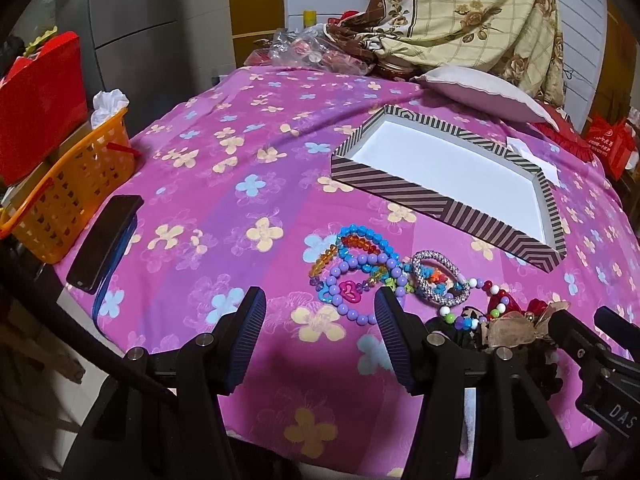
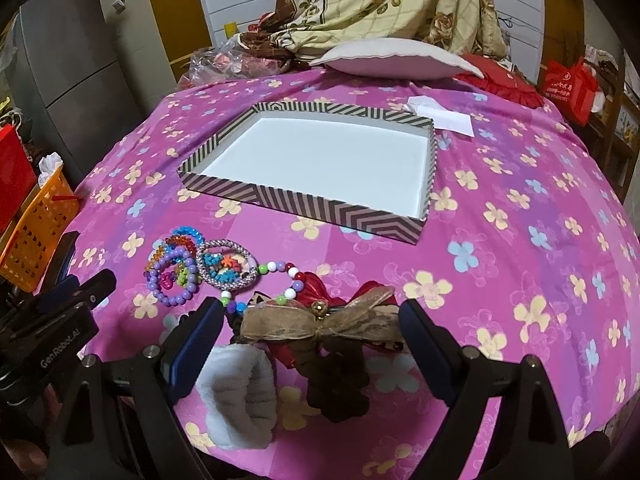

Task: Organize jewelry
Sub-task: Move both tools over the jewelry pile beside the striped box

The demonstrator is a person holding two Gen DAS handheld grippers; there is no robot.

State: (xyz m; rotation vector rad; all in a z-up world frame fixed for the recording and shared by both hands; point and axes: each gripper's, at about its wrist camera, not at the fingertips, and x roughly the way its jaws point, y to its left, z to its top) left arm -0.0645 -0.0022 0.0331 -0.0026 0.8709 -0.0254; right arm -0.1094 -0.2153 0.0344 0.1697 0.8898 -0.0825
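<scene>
Jaws on both grippers are being held wide, nothing gripped. Right gripper (image 2: 310, 344) is being hovered over a burlap bow (image 2: 320, 322) and a grey fluffy band (image 2: 240, 396) at its 6 o'clock. Left gripper (image 1: 320, 338) is being held just short of the bead bracelets (image 1: 360, 268), lying at 12 o'clock on the pink floral cloth (image 1: 224, 184). Striped tray (image 2: 304, 200) is being left bare farther out, toward 1 o'clock in the left view. An orange basket (image 1: 68, 200) is sitting at 9 o'clock.
</scene>
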